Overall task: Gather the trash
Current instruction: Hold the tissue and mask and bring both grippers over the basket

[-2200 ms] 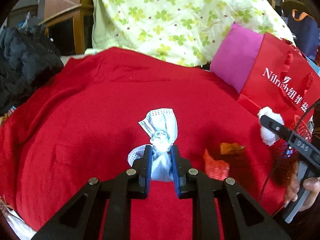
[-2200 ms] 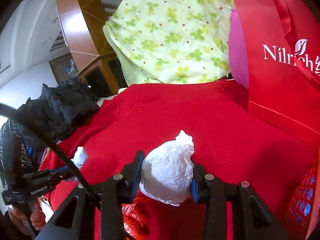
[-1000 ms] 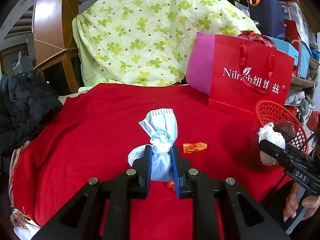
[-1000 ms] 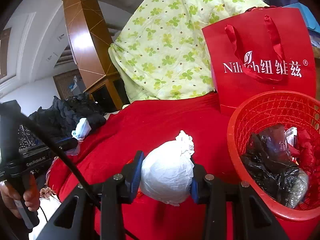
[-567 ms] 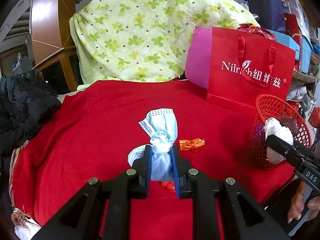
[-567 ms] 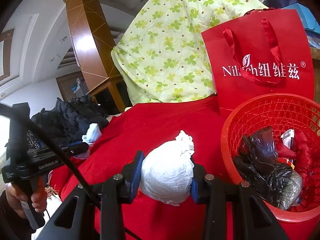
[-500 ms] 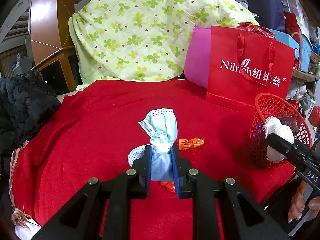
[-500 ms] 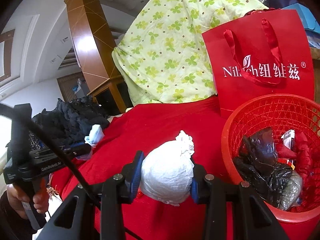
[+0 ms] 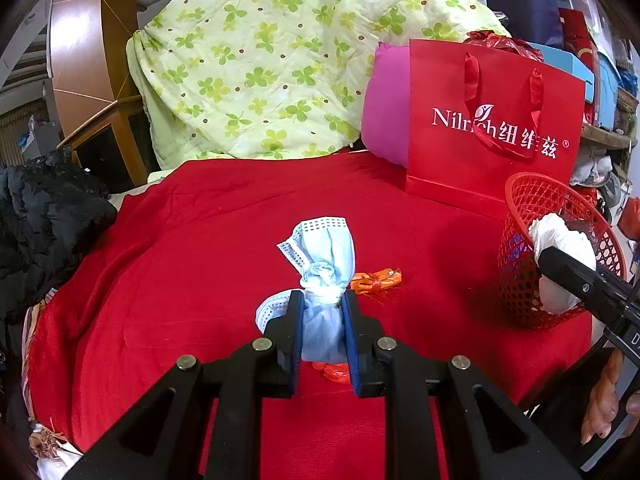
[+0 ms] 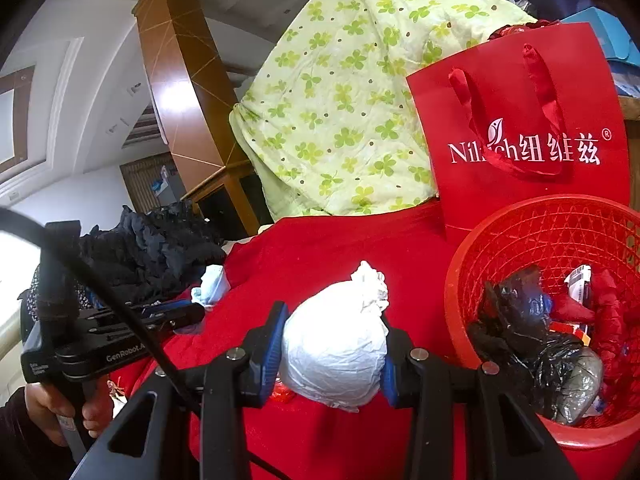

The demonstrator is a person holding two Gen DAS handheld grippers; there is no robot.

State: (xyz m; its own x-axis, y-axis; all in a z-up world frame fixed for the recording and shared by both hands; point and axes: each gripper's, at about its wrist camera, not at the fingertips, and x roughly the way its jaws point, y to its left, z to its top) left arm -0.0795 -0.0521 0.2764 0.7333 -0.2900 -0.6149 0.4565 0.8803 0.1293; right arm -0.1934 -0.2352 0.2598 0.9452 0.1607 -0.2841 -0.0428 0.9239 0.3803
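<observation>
The left gripper (image 9: 322, 320) clamps a knotted blue face mask (image 9: 324, 276) above the red cloth (image 9: 160, 280). The right gripper (image 10: 332, 344) pinches a white wad (image 10: 336, 344) (crumpled, plastic-looking), the red basket (image 10: 460, 280) just right of it.

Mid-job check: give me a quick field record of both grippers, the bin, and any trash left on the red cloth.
left gripper: shut on knotted blue face mask
right gripper: shut on white wad, just left of the basket rim
red basket: holds black plastic and wrappers
left on red cloth: orange wrapper; red scrap under the left gripper's fingers
behind: red gift bag, upright
</observation>
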